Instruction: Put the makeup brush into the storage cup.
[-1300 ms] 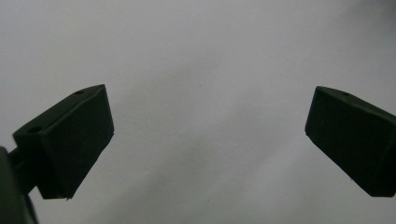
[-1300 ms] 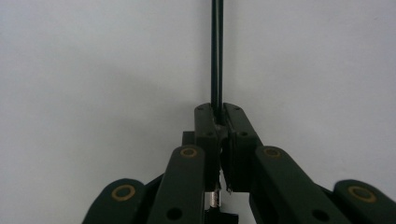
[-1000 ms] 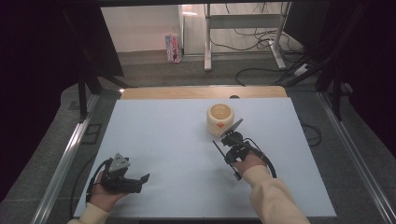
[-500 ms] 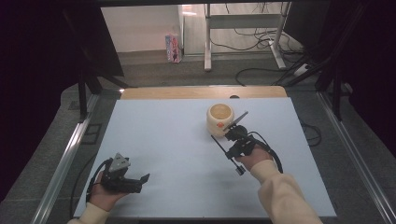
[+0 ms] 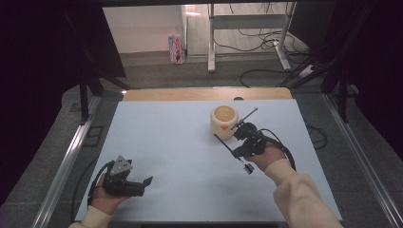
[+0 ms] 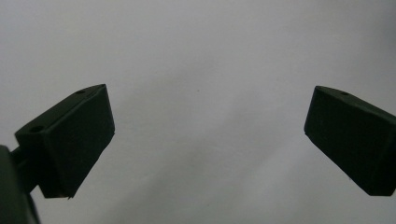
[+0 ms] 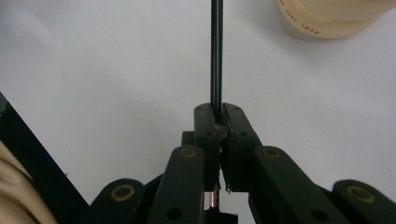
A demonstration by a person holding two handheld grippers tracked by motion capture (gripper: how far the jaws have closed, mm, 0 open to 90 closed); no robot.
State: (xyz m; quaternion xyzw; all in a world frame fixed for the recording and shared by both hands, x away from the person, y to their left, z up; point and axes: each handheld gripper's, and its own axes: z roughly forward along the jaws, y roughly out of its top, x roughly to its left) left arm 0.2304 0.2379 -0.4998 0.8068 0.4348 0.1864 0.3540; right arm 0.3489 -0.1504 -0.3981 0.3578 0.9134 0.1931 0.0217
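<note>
Cream-coloured and round, a small pot (image 5: pixel 224 121) is standing on the far right part of the pale table (image 5: pixel 180 156). Just beside it, on its near right side, the right gripper (image 5: pixel 237 135) is held, and its jaws are pressed together on a thin black rod (image 7: pixel 216 56), which is seen running away from the jaws in the right gripper view. The left gripper (image 5: pixel 135 186) is resting at the near left, with its jaws spread wide and nothing between them.

A slip could be expected: the rod is thin and is clamped only at one short place, so it may turn or slide if its end is knocked against the pot. Compared with one second ago, the right gripper is placed a little farther and more to the right, while the left one is unchanged.
</note>
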